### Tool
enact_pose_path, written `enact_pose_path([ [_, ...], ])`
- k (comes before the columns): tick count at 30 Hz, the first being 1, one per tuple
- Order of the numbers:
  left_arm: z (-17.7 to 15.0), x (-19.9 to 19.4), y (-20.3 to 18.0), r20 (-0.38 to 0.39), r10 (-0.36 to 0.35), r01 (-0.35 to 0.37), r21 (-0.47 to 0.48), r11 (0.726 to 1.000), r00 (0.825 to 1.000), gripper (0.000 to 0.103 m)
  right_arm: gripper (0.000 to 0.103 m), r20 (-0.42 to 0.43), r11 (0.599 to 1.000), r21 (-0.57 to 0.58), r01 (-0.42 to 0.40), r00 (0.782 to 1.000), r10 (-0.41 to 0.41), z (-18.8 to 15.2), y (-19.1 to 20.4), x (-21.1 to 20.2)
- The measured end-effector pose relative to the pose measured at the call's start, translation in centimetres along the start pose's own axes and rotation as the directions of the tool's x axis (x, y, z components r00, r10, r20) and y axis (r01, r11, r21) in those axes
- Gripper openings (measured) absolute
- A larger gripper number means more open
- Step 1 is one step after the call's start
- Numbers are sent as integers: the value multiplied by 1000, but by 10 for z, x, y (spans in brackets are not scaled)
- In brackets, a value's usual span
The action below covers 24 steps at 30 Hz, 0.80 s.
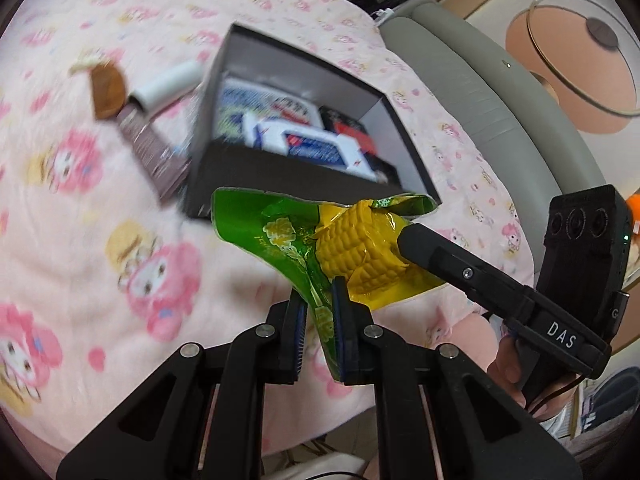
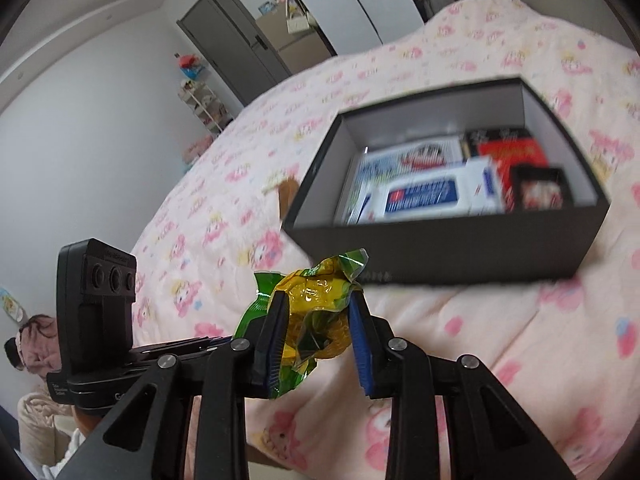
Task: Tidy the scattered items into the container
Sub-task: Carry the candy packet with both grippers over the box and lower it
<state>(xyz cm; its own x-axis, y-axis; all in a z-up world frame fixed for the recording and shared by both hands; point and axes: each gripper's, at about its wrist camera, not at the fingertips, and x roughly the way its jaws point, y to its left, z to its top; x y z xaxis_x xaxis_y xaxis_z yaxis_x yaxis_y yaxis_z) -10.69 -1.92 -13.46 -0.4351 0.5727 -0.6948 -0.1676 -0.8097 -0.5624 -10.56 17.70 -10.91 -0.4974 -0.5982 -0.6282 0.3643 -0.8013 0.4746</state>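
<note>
Left wrist view: left gripper [image 1: 320, 322] clamped on corn packet [image 1: 340, 248], held above pink blanket [image 1: 100, 208] just short of black box [image 1: 224, 184]. Brown thing [image 1: 106, 90], white tube [image 1: 166, 86] beside the box.

Right wrist view: right gripper [image 2: 320, 336] pinching same packet [image 2: 308, 312]; box [image 2: 448, 240] ahead, already half full.

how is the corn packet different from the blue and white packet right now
The corn packet is green and yellow, held in the air by both the left tongs and right tongs, outside the black box. The blue and white packet lies flat inside that box, untouched. The corn packet looks crumpled; the other looks smooth. Both are sealed packets.
</note>
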Motion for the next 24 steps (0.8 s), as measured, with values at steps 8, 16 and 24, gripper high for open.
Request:
enact_pose_path([
  [8,56,46,-33,-14,35,-35,43,998,999,9,28,57,997,-31,68,996,-66,53,-30,2],
  [16,115,97,-35,-77,55,-52,39,998,995,9,28,42,994,-29,109,993,-108,108,-74,32],
  [24,144,160,-30,-174,127,-119,59,991,976,9,28,5,978,0,208,978,-208,127,-113,72],
])
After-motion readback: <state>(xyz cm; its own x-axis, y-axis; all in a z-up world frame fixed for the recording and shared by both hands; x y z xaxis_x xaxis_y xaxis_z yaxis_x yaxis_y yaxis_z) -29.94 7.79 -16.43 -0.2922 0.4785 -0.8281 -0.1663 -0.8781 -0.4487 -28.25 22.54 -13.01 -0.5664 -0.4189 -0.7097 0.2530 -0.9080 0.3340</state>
